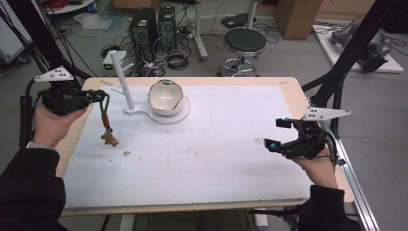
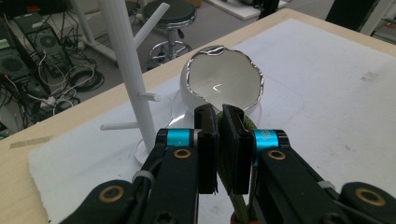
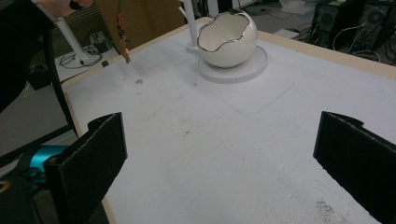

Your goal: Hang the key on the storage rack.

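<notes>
My left gripper [image 1: 99, 96] is over the table's left edge, shut on the olive-green cord [image 1: 105, 108] of a charm. A small brown bear pendant [image 1: 109, 139] dangles from the cord just above the white mat [image 1: 216, 149]. In the left gripper view the cord [image 2: 239, 207] is pinched between the closed jaws of the left gripper [image 2: 219, 122]. Beyond them stand a white egg-shaped bowl [image 2: 224, 79] with a silver rim and a white peg stand [image 2: 128, 70]. The bowl [image 1: 165, 97] sits on a round white base beside the stand [image 1: 122, 79]. My right gripper [image 1: 278, 134] is open and empty at the right; its own view [image 3: 224, 163] shows the charm [image 3: 122, 37] far off.
A small brown crumb [image 1: 126, 153] lies on the mat below the pendant. Black tripod legs [image 1: 337, 82] rise by the table's right edge. On the floor behind the table are a round stool [image 1: 244, 42], computer towers [image 1: 144, 26] and cables.
</notes>
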Demonstrator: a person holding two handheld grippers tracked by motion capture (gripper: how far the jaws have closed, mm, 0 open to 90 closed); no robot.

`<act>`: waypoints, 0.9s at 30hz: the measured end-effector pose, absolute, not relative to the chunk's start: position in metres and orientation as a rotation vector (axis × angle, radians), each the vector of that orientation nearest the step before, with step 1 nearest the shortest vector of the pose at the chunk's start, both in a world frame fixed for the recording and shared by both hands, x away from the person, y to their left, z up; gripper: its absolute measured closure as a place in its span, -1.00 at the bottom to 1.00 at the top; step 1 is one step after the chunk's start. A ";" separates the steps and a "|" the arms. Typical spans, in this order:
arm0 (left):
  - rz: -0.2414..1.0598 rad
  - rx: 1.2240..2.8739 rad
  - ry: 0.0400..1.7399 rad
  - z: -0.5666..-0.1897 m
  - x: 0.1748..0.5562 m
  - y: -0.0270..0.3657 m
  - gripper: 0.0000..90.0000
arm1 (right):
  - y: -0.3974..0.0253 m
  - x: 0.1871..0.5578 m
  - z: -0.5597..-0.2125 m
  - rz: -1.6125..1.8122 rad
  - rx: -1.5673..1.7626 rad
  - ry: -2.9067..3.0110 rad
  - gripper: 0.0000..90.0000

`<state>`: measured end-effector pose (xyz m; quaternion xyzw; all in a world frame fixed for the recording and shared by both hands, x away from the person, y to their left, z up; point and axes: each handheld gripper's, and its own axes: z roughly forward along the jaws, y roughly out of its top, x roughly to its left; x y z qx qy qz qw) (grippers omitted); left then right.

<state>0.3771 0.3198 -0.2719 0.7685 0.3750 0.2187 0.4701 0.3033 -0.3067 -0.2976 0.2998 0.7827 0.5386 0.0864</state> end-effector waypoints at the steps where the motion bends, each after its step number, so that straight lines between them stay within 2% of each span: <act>1: 0.530 1.883 0.927 -0.274 0.380 0.319 0.88 | -0.307 0.303 -0.298 1.604 0.898 2.335 -0.96; 10: 0.557 1.858 0.978 -0.282 0.411 0.315 0.88 | -0.298 0.308 -0.304 1.559 0.905 2.372 -0.96; 27: 0.581 1.888 1.031 -0.292 0.457 0.306 0.88 | -0.312 0.303 -0.304 1.542 0.941 2.319 -0.96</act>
